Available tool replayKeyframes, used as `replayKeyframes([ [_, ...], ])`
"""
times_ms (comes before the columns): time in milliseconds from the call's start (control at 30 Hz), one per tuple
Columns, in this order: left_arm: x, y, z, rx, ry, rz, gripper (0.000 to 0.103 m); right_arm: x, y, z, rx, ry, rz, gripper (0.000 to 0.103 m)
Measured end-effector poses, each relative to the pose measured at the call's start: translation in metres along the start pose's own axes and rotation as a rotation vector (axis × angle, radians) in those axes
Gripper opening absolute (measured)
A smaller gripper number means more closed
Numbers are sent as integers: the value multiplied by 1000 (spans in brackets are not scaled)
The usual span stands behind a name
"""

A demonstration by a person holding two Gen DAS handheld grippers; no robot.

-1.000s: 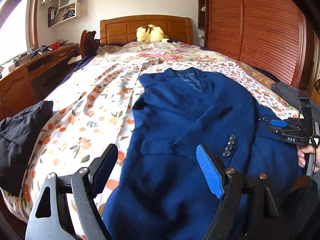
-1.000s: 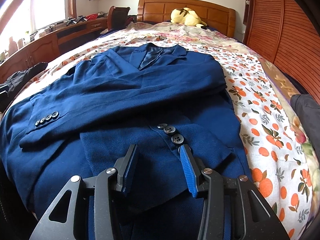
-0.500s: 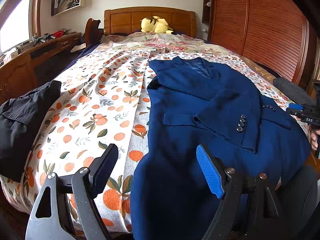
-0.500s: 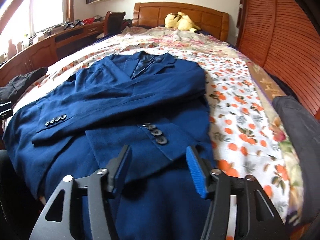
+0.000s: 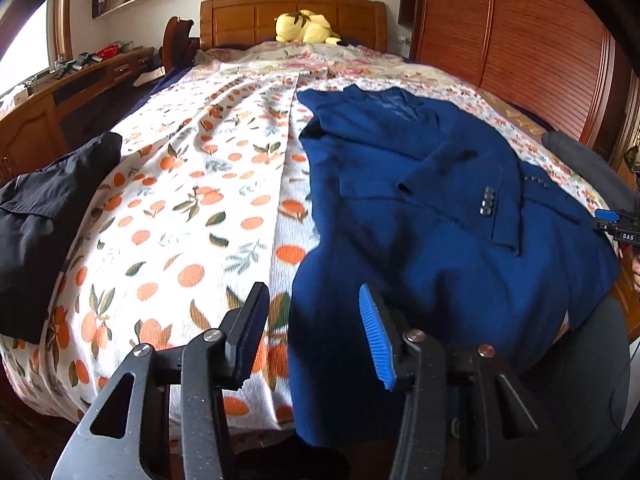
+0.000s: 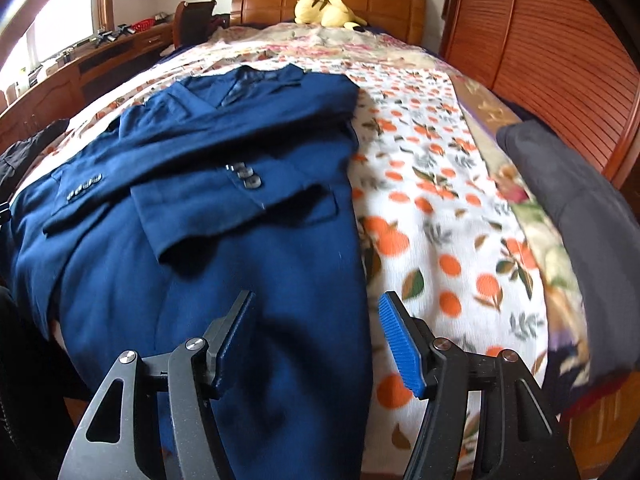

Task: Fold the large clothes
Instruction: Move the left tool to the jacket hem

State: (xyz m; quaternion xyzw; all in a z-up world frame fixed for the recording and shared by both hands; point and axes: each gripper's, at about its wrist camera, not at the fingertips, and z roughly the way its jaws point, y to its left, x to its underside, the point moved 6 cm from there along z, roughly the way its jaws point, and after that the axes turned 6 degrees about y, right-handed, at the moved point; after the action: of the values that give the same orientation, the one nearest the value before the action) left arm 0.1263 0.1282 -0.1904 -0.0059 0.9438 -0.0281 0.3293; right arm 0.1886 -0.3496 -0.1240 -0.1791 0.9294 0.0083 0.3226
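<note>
A blue suit jacket [image 5: 420, 208] lies face up on the bed, both sleeves folded across its front, its hem hanging over the foot edge. In the left wrist view my left gripper [image 5: 312, 332] hovers at the hem's left corner. Its jaws are closing, the jacket's left edge shows between them, and the pads are not pressing on the cloth. In the right wrist view the jacket [image 6: 192, 208] fills the left half. My right gripper [image 6: 318, 336] stands open over the hem's right edge. The right gripper [image 5: 614, 222] also peeks in at the left wrist view's right border.
The bedspread [image 5: 192, 208] has an orange-fruit print. A black garment [image 5: 44, 216] lies at its left edge, a dark grey one [image 6: 572, 200] at its right. A yellow plush toy [image 5: 304, 28] rests by the headboard. A slatted wardrobe [image 5: 520, 40] stands on the right, a desk [image 5: 60, 100] on the left.
Both grippers drew back toward the foot of the bed. The left one shifted to the hem's left corner and narrowed its jaws. The right one shifted to the right edge and widened.
</note>
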Motion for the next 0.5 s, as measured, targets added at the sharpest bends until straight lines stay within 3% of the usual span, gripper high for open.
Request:
replayKeyframes([
  [400,14,1,4,8,19,-23,48,9,-1,-4,-62,68,-1,64],
  [467,14,1,4,10,19,-23,48,7,0,-3,-86,54,-12,31],
  [500,14,1,3,12,19,-23,48,5,2,-6,-88,33,-27,28],
])
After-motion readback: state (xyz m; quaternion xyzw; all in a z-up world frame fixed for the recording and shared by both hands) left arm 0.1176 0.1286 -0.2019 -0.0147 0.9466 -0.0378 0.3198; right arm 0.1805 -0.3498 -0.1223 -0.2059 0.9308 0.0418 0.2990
